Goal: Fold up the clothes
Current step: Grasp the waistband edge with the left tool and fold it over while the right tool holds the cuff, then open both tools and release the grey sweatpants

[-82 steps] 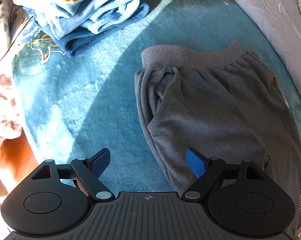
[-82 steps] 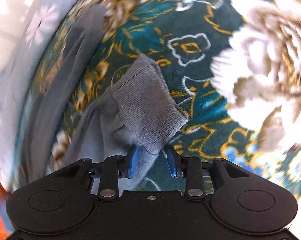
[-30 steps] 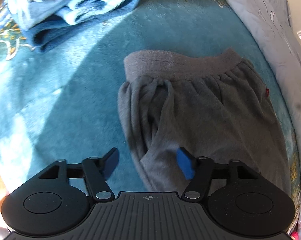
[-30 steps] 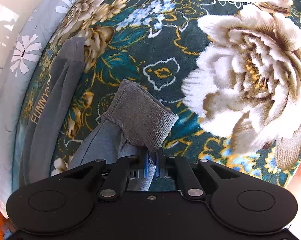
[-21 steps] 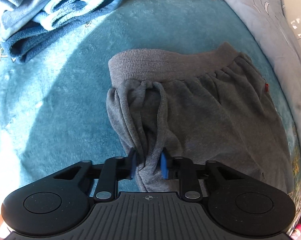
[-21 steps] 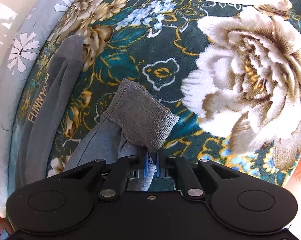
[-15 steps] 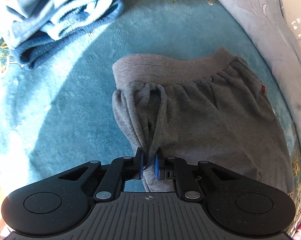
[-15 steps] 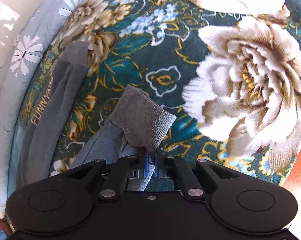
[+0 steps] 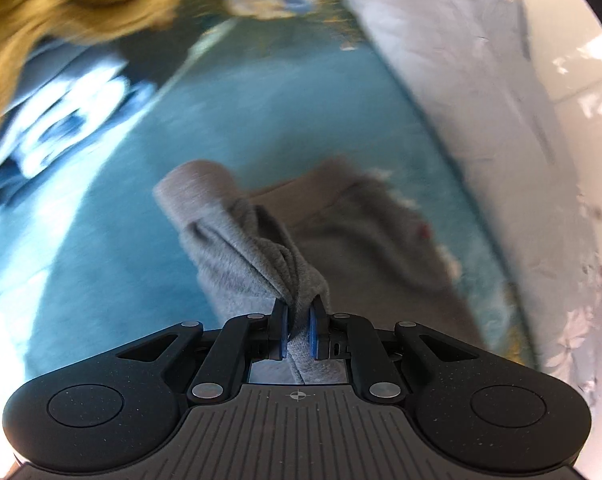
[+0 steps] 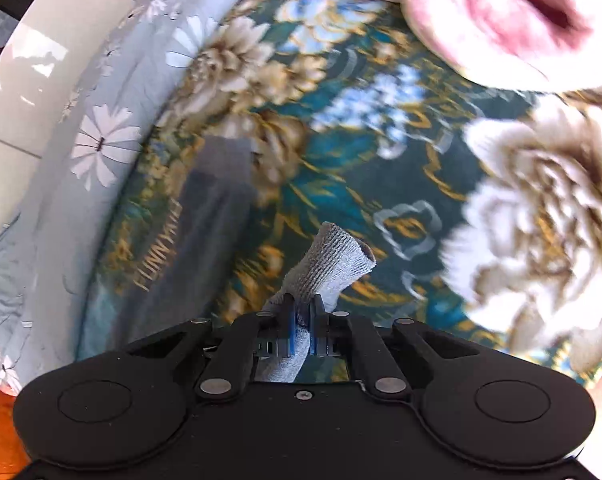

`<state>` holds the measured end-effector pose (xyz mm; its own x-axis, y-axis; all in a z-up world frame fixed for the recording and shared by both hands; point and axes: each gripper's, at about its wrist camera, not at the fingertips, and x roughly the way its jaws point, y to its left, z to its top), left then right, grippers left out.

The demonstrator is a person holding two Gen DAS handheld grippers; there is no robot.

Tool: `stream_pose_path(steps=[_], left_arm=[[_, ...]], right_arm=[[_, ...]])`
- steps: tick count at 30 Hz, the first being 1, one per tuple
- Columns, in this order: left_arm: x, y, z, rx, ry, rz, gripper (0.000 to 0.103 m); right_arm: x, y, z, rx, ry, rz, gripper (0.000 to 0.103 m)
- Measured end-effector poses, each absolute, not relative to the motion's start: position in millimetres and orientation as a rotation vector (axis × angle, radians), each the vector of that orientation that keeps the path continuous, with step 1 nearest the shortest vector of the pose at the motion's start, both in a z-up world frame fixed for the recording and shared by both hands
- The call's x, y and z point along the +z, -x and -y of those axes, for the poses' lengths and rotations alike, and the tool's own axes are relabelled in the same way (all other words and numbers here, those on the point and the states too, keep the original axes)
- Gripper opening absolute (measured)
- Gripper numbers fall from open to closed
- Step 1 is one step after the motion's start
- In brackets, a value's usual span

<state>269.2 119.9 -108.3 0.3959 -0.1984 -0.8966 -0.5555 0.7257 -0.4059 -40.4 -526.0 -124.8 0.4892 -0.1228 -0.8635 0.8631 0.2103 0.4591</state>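
Grey sweatpants point(image 9: 365, 236) lie on a teal floral blanket point(image 9: 113, 248). My left gripper point(image 9: 299, 332) is shut on a bunched fold of the pants near the waistband point(image 9: 197, 184) and holds that side lifted off the blanket. My right gripper point(image 10: 301, 330) is shut on the ribbed ankle cuff point(image 10: 333, 264) of one leg, raised above the blanket point(image 10: 341, 168). The other leg point(image 10: 197, 232), with gold lettering, lies flat along the left.
A stack of folded blue clothes point(image 9: 61, 112) with a tan item point(image 9: 61, 4) on top sits far left. A grey floral quilt point(image 9: 501, 120) runs along the wall side, also in the right wrist view point(image 10: 101, 136). A pink garment point(image 10: 481, 12) lies at the far end.
My left gripper closed on the pants beside the waistband and lifted it. My right gripper, holding the cuff, has risen and moved; both views are blurred by motion.
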Motion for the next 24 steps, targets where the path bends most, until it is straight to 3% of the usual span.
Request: stream_pose_path(steps=[24], left_arm=[[-166.4,-446.5,-70.9,0.271,0.784,-1.270,0.008]], right_arm=[[-172.8,-188.1,625.8,-0.825,-1.127,-1.013,0.006]])
